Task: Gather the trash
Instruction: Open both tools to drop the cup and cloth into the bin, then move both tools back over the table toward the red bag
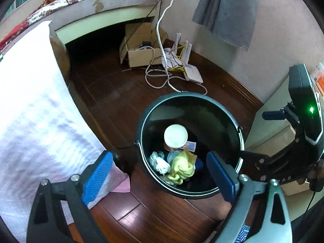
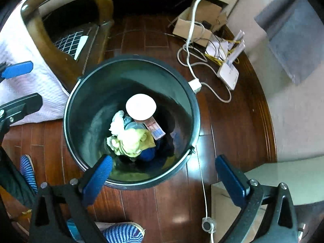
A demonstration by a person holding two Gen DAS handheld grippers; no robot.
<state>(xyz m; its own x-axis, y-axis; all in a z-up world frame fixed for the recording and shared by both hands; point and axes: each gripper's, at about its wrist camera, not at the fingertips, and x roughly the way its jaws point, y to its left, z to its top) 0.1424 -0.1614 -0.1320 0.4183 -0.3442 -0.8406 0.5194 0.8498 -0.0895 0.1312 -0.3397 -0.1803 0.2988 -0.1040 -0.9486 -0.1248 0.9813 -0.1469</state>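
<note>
A dark round trash bin [image 1: 154, 111] [image 2: 85, 93] stands on the wooden floor. Inside lie a white paper cup [image 1: 175, 135] [image 2: 141, 106], a crumpled white tissue [image 1: 160, 163] [image 2: 117, 122], a yellow cloth [image 1: 182, 167] [image 2: 131, 140] and a small printed packet [image 1: 190, 146] [image 2: 156, 130]. My left gripper [image 1: 160, 174] is open and empty, above the bin's near rim. My right gripper [image 2: 164, 174] is open and empty, above the bin's near edge. The right gripper's body shows at the right of the left wrist view [image 1: 303, 121].
A bed with a white cover [image 1: 30, 105] [image 2: 24, 56] stands left of the bin. A cardboard box [image 1: 139, 48] [image 2: 194, 26], a white router [image 1: 192, 73] [image 2: 228, 75] and loose cables [image 1: 162, 77] lie by the wall. Striped slippers [image 2: 121, 233] are near me.
</note>
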